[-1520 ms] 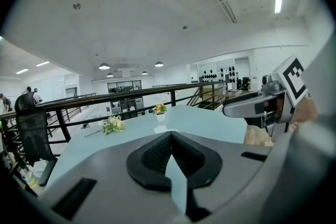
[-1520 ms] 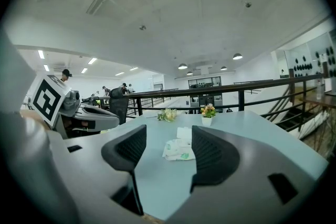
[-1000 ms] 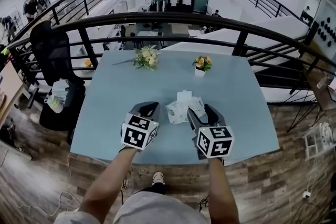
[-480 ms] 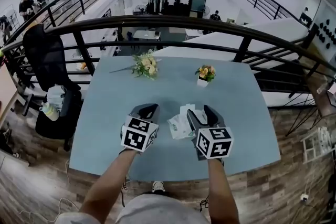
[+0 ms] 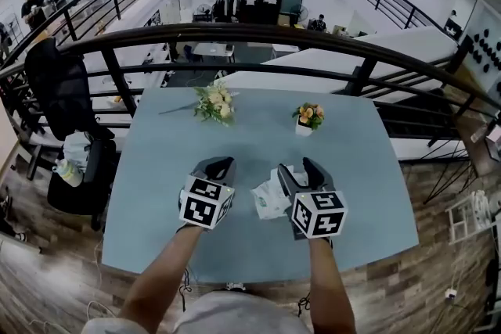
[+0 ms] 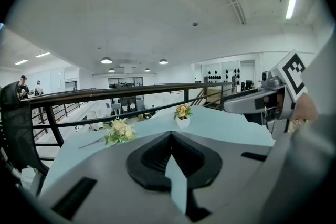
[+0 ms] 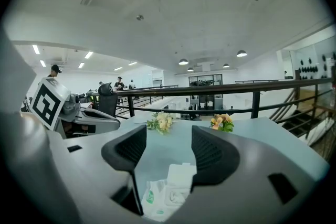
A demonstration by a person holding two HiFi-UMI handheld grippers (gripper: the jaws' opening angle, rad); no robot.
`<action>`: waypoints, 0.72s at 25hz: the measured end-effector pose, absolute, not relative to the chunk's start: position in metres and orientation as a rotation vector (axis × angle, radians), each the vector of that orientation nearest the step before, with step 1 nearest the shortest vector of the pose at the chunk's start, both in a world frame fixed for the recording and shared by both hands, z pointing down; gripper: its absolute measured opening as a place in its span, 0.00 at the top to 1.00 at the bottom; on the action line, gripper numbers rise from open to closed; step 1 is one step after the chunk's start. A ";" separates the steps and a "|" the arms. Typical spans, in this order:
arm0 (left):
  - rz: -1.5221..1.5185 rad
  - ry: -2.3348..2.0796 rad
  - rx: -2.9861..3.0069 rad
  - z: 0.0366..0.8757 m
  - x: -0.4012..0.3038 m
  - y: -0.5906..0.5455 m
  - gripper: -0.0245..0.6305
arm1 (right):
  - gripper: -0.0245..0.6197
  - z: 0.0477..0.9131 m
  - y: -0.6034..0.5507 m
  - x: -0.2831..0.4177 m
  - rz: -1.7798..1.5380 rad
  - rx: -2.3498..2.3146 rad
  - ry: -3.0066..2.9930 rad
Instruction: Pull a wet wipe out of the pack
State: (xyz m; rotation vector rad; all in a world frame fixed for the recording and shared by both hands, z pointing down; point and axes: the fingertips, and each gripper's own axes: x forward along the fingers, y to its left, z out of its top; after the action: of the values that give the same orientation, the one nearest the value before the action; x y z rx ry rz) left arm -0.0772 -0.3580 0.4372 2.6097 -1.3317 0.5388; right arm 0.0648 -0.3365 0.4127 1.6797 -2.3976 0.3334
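With the right hand-held gripper spread open over the wet wipe pack on the table, and the left hand-held gripper closed, empty, beside the pack, the unpinned pack would likely lift whole.

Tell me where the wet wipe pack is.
In the head view, the wet wipe pack lies on the blue table between the left gripper and the right gripper, closer to the right one.
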 end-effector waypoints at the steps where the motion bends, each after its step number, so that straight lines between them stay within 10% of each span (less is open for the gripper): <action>1: 0.537 -1.327 2.609 0.438 -0.077 -0.360 0.97 | 0.57 0.413 -0.338 0.065 0.333 1.683 -2.394; 18: 0.555 -1.354 2.594 0.441 -0.063 -0.370 0.97 | 0.57 0.414 -0.350 0.085 0.323 1.664 -2.406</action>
State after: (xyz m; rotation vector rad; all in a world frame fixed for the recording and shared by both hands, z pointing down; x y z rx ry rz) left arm -0.0632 -0.3698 0.4411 2.5941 -1.3540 0.5555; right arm 0.0852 -0.3503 0.4139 1.6637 -2.4057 0.3230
